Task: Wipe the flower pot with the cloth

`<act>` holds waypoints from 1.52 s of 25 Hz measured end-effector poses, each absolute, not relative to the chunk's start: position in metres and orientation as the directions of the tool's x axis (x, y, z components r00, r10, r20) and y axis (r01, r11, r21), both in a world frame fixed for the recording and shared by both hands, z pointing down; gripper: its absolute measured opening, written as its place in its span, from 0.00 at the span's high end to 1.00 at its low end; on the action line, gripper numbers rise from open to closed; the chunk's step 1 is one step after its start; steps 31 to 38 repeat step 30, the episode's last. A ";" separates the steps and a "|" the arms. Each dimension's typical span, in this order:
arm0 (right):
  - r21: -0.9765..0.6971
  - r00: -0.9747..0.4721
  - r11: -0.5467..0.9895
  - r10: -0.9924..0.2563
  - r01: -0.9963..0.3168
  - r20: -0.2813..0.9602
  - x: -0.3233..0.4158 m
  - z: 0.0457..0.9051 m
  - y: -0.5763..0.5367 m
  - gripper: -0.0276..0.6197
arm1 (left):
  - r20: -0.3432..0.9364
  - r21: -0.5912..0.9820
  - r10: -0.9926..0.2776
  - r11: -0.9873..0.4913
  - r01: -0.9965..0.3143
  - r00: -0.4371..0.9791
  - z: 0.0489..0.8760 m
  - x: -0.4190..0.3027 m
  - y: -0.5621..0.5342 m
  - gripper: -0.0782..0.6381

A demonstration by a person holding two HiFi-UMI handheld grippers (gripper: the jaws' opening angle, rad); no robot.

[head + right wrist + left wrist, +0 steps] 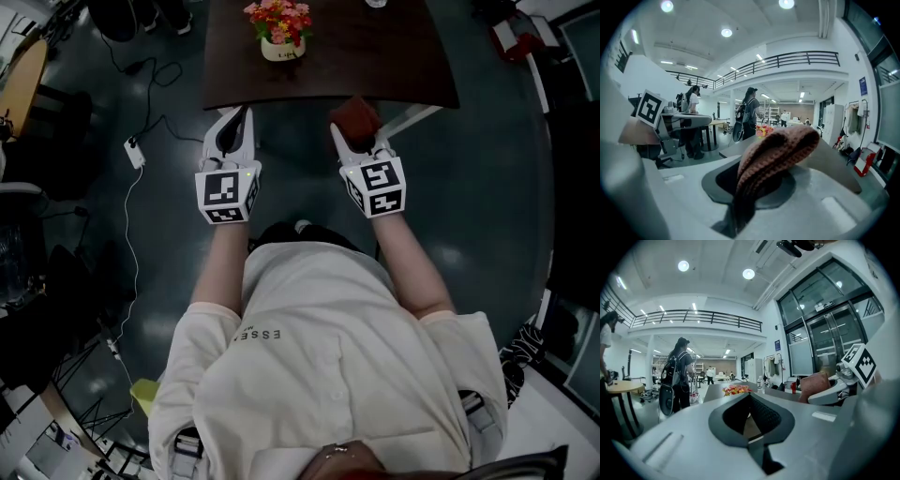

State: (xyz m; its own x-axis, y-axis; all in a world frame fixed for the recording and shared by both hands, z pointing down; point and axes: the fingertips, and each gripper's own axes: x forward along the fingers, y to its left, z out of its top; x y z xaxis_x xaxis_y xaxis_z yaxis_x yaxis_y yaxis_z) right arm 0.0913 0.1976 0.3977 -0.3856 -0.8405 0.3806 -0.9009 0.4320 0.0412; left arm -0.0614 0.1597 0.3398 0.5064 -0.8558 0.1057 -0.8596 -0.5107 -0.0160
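Most of the head view is taken up by a dark, shiny floor (487,216), with a dark brown tabletop (375,66) set across the top of the picture. The lower middle is filled by a pale shirt (319,375), and both bare forearms are stretched forward from it.

The left gripper (236,117) is held in front of the tabletop's near edge. In the left gripper view its fingers (764,416) are seen pressed together with nothing between them, so it's empty. The right gripper (361,133) is held just beside it at about the same level, and its fingers (715,190) are clamped on the cloth (780,150), a reddish-brown knitted piece that's bunched up and pokes out past the tips. A black-and-white marker cube (226,195) is carried on the back of each gripper.

The flower pot (282,50), small and cream-coloured, is parked upright on the tabletop, set back from the near edge, ahead of the left gripper and well apart from both grippers. It's topped with red, orange and pink flowers (278,17).

Over on the left, a thin cable (129,234) is trailed across the floor. A few people are spotted standing far back in the hall in both gripper views.
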 end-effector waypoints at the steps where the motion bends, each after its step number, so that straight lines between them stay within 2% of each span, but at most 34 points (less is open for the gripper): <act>1: 0.042 -0.383 0.429 -0.842 -0.902 0.381 0.090 0.399 0.201 0.89 | 0.099 -0.018 -0.852 -0.518 -0.855 0.514 0.340 -0.062 0.164 0.87; 17: 0.067 -0.336 0.383 -0.870 -0.921 0.361 0.071 0.384 0.228 0.89 | 0.045 0.024 -0.836 -0.546 -0.837 0.547 0.313 -0.090 0.193 0.87; 21: 0.062 -0.334 0.379 -0.871 -0.923 0.360 0.067 0.383 0.230 0.89 | 0.035 -0.006 -0.833 -0.553 -0.833 0.552 0.305 -0.090 0.195 0.87; 38: 0.051 -0.327 0.374 -0.864 -0.926 0.384 0.074 0.394 0.231 0.89 | 0.081 -0.041 -0.825 -0.563 -0.825 0.559 0.320 -0.081 0.201 0.87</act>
